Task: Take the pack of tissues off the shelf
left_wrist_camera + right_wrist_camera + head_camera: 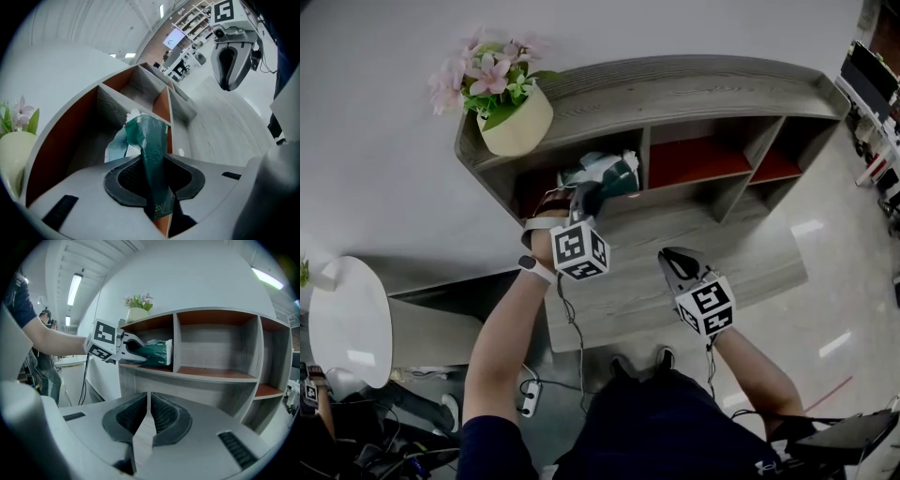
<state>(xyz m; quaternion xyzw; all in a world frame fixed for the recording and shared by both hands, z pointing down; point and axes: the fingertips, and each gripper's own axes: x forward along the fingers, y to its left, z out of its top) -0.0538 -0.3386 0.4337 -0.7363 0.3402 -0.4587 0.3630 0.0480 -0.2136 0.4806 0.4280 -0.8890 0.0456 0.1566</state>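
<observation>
The pack of tissues point(605, 173) is dark green with a white end and sits at the mouth of the left compartment of the grey wooden shelf point(703, 86). My left gripper point(584, 199) is shut on it. In the left gripper view the pack point(149, 136) stands pinched edge-on between the pads point(124, 180). The right gripper view shows the pack point(157, 352) level with the compartment's front edge, held by the left gripper point(129, 348). My right gripper point(673, 258) hangs lower to the right over the shelf's wide ledge, shut with nothing in it point(149, 401).
A cream pot of pink flowers point(517, 122) stands on the shelf top at the left end. The other compartments point(698, 159) have red-brown floors and hold nothing. A wide grey ledge point(741, 272) juts out below. A white round table point(347, 319) is at the left.
</observation>
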